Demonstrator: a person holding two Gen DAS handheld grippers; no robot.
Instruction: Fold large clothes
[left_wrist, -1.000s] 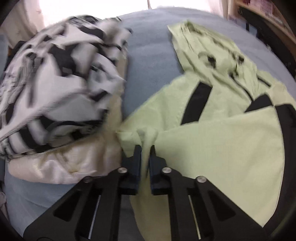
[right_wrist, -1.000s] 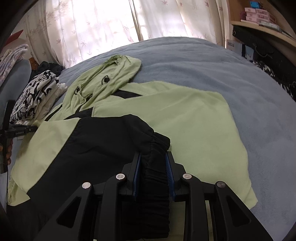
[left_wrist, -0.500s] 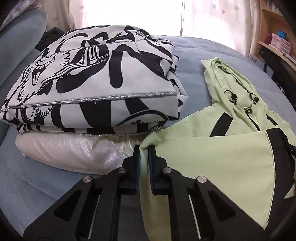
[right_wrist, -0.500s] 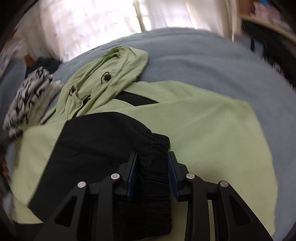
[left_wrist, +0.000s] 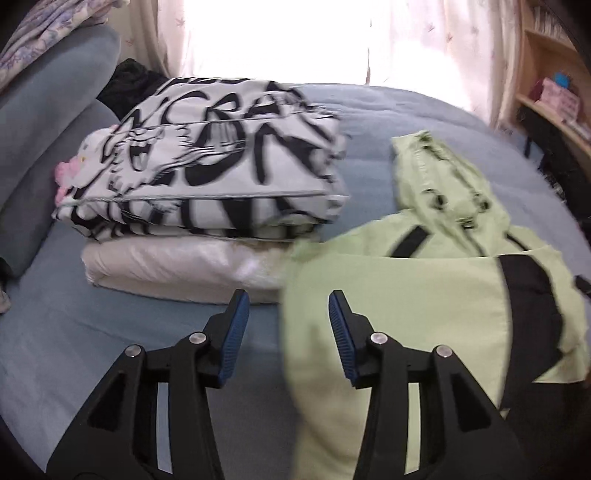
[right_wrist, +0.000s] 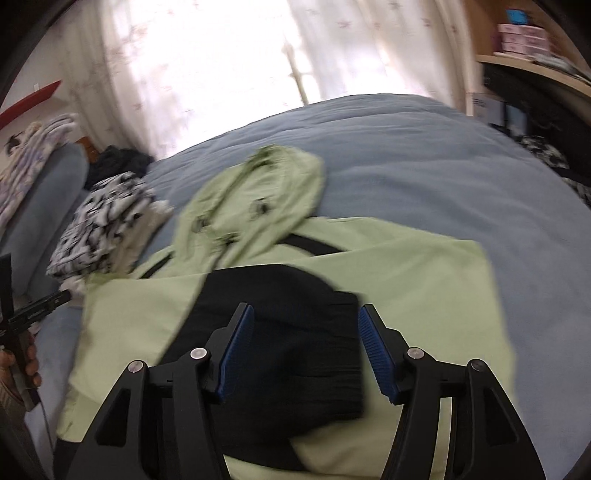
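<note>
The light green hooded jacket (right_wrist: 388, 269) lies spread on the blue bed (right_wrist: 424, 155), partly folded: its hood (right_wrist: 258, 192) points toward the window, black stripes run near the shoulders, and a black sleeve (right_wrist: 295, 332) with a ribbed cuff is laid across the green body panel. From the left wrist view the jacket (left_wrist: 406, 306) fills the right half of the picture, its near edge blurred, its hood (left_wrist: 443, 184) flat on the cover.

The right claw (right_wrist: 306, 347) hangs over the black cuff with its blue pads apart; its jaws have just been opening, and the cuff lies between them without either pad pressing it. The left claw (left_wrist: 288, 332) has likewise just been opening and stands apart, the jacket's green edge below and between the pads but not pinched.

Just beside the jacket, toward the left, sits a stack of folded clothes: a black-and-white printed garment (left_wrist: 207, 166) on top of a shiny cream-white one (left_wrist: 177, 269). A blue bolster (left_wrist: 44, 147) runs along the bed's left side, with a floral cloth (left_wrist: 48, 40) above it and something dark (left_wrist: 129, 85) behind the stack. Bright white curtains (right_wrist: 221, 74) fill the back, and a wooden shelf (left_wrist: 554, 110) holding pink boxes stands at the right. In the right wrist view, a hand (right_wrist: 22, 365) grips the other tool at the left edge.
</note>
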